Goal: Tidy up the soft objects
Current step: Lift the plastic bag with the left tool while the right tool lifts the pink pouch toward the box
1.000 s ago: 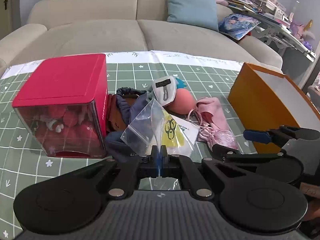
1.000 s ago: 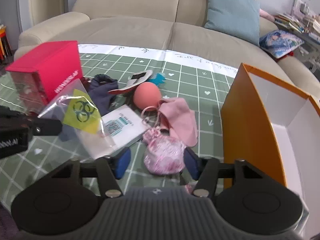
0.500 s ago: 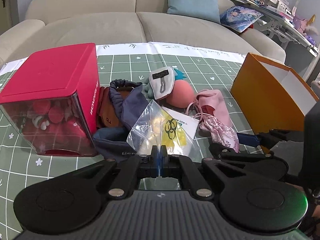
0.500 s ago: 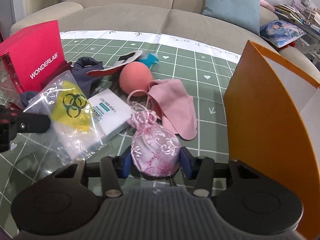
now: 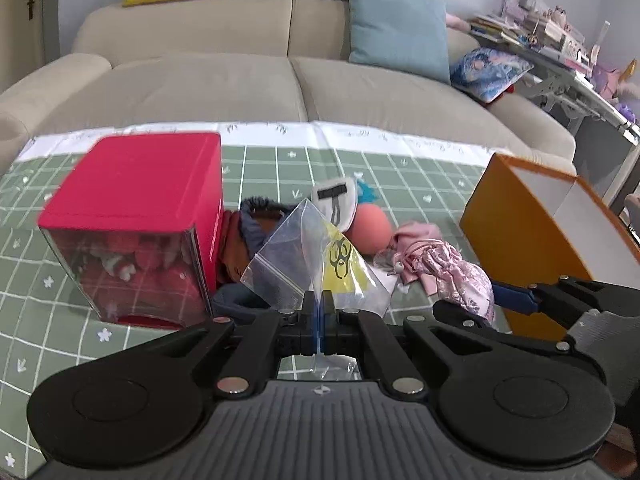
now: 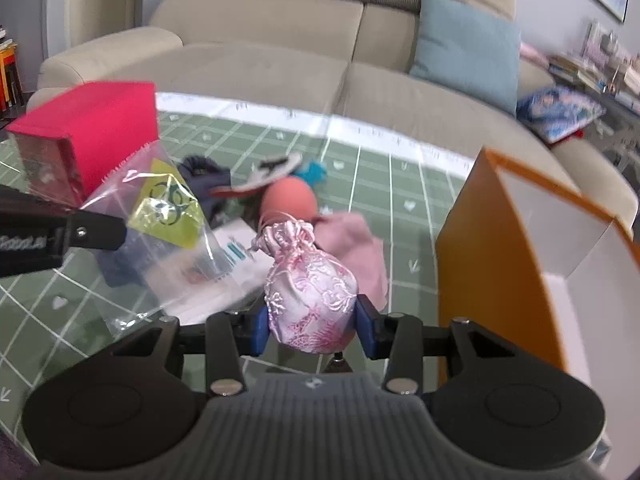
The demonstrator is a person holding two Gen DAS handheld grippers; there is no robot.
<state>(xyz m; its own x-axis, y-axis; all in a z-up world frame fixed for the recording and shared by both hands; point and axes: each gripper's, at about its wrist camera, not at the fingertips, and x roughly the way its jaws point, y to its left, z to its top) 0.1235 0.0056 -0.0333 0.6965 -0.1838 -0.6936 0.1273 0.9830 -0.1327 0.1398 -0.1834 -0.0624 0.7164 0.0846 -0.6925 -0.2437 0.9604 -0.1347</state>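
My left gripper (image 5: 319, 312) is shut on the edge of a clear zip bag (image 5: 304, 256) with a yellow biohazard label, held above the table; the bag also shows in the right wrist view (image 6: 168, 216). My right gripper (image 6: 312, 320) is shut on a pink embroidered drawstring pouch (image 6: 310, 292) and holds it lifted off the table, next to the orange box (image 6: 492, 256). The pouch also shows in the left wrist view (image 5: 460, 276). A coral ball (image 6: 289, 202), a pink cloth (image 6: 356, 244) and dark blue fabric (image 6: 208, 184) lie on the green checked cloth.
A red box with a clear front (image 5: 132, 224) stands at the left. The open orange box (image 5: 532, 240) with a white inside stands at the right. A white sole-shaped item (image 5: 334, 200) and a white card (image 6: 240, 256) lie among the pile. A beige sofa (image 5: 280, 80) is behind.
My right gripper closed on the pink pouch and lifted it off the table. My left gripper kept hold of the zip bag and rose a little.
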